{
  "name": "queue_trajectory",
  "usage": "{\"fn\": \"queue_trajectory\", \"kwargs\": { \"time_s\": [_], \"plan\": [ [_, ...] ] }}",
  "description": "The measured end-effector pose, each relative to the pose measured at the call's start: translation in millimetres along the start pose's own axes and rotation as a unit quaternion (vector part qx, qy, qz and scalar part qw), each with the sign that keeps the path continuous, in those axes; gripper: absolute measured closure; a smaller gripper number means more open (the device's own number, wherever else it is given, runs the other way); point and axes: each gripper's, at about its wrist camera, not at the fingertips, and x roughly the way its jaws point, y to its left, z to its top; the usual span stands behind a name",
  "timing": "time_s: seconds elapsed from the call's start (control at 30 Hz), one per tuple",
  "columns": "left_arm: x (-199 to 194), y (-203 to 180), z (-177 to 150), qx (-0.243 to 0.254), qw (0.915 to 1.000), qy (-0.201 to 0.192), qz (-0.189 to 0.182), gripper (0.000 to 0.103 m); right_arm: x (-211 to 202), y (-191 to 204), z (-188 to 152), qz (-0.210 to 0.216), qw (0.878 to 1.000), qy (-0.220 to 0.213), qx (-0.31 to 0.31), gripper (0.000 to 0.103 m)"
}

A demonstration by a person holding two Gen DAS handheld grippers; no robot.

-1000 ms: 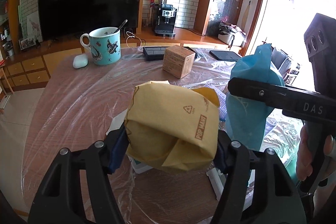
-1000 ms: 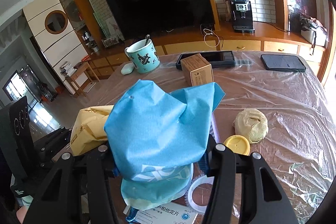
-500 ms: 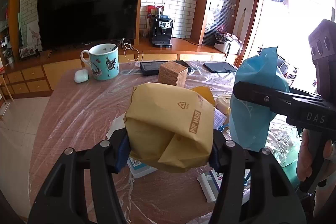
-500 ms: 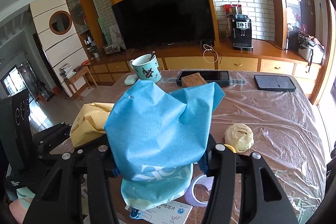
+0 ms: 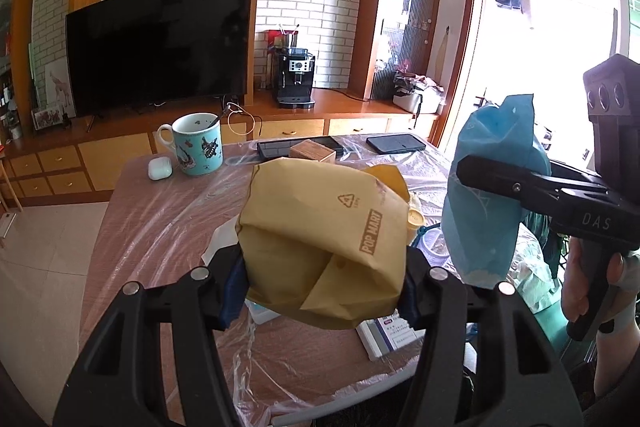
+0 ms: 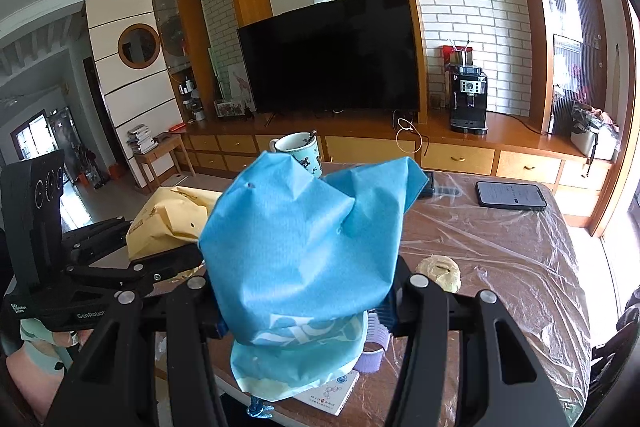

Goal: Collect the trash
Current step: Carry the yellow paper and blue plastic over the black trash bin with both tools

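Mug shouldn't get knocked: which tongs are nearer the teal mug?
Left. The left tongs, gripping the paper bag, sit below the mug; the right tongs are farther right.

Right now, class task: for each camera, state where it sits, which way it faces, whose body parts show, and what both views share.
Left wrist: on the left gripper, facing across the table to the TV; its fingers clamp the yellow paper bag; a hand shows at right.
Right wrist: on the right gripper, same heading; fingers clamp the blue bag.
Shared: both bags, the mug, the TV.
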Motion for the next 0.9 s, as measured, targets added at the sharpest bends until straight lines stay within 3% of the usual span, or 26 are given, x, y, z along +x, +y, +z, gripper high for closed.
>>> {"fn": "queue_trajectory", "kwargs": {
  "time_s": [0.07, 0.13, 0.23, 0.47, 0.63, 0.9],
  "plan": [
    [-0.6, -1.3, -0.1, -0.001, 1.0, -0.005, -0.004, 0.044, 1.7, -0.4, -0.2, 0.006, 1.0, -0.005, 0.001, 0.051],
    [-2.5, -0.7, 2.5, -0.004, 0.9999, -0.012, -0.004, 0.044, -0.9, -5.4, 3.3, 0.038, 0.999, -0.014, 0.017, 0.051],
    [-7.7, 0.2, 6.6, -0.008, 0.9998, -0.019, -0.004, 0.044, -8.5, -6.6, 12.7, 0.029, 0.999, -0.032, 0.015, 0.051],
    [-28.0, -7.5, 11.2, 0.002, 0.9993, -0.034, -0.012, 0.044, -35.5, -4.5, 19.7, 0.058, 0.997, -0.056, 0.01, 0.051],
    [-42.4, -22.9, 0.9, 0.03, 0.999, -0.027, -0.021, 0.044, -47.2, 6.0, -4.7, 0.049, 0.998, -0.032, -0.017, 0.051],
    [-54.6, -47.5, -40.0, 0.06, 0.9974, 0.019, -0.036, 0.044, -60.8, 11.3, -69.3, 0.026, 0.999, 0.032, -0.021, 0.051]
  ]
}}
